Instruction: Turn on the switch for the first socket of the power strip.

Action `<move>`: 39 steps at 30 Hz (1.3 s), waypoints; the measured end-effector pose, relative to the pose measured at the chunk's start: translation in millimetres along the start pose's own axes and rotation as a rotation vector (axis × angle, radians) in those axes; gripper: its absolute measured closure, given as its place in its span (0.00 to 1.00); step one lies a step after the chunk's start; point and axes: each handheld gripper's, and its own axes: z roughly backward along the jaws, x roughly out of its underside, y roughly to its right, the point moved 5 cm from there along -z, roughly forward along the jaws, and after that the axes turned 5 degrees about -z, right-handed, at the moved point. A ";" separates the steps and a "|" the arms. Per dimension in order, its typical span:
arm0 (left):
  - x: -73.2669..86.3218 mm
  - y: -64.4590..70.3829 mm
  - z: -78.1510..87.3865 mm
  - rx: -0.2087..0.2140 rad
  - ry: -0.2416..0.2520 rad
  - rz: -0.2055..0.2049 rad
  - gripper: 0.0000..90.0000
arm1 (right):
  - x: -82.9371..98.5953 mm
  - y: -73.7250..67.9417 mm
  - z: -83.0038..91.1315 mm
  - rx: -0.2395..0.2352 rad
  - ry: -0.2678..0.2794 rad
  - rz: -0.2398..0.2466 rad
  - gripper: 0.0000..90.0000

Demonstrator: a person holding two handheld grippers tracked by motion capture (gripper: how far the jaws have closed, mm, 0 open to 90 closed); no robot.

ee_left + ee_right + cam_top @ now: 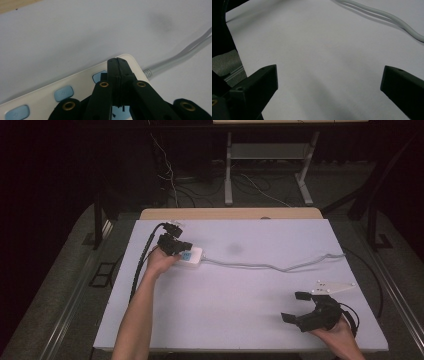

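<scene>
A white power strip (194,255) with blue switches lies at the left of the white board, and its grey cord (270,266) runs off to the right. My left gripper (176,246) hovers over the strip with its jaws shut and nothing between them. In the left gripper view the closed tips (117,60) sit above the power strip (80,78) near its cord end, partly covering a blue switch (98,76). My right gripper (293,306) rests at the near right, wide open and empty. The right gripper (329,77) faces bare board, with the cord (387,17) farther off.
The white board (240,320) covers a table whose wooden back edge (230,213) shows. A faint dark smudge (233,249) marks the board near the strip. Black cables trail off the left edge. Desk legs and wires stand on the floor behind.
</scene>
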 end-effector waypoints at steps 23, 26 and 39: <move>-1.6 22.1 51.3 -0.008 0.103 0.043 0.80 | -1.0 -1.8 -2.1 -0.013 0.002 0.000 0.01; -1.0 29.9 62.1 0.005 0.135 0.048 0.70 | -0.9 -2.8 -2.0 -0.015 0.005 -0.001 0.01; 15.6 63.9 86.5 0.053 0.148 -0.006 0.00 | -0.4 -3.4 -0.5 -0.019 0.009 -0.010 0.01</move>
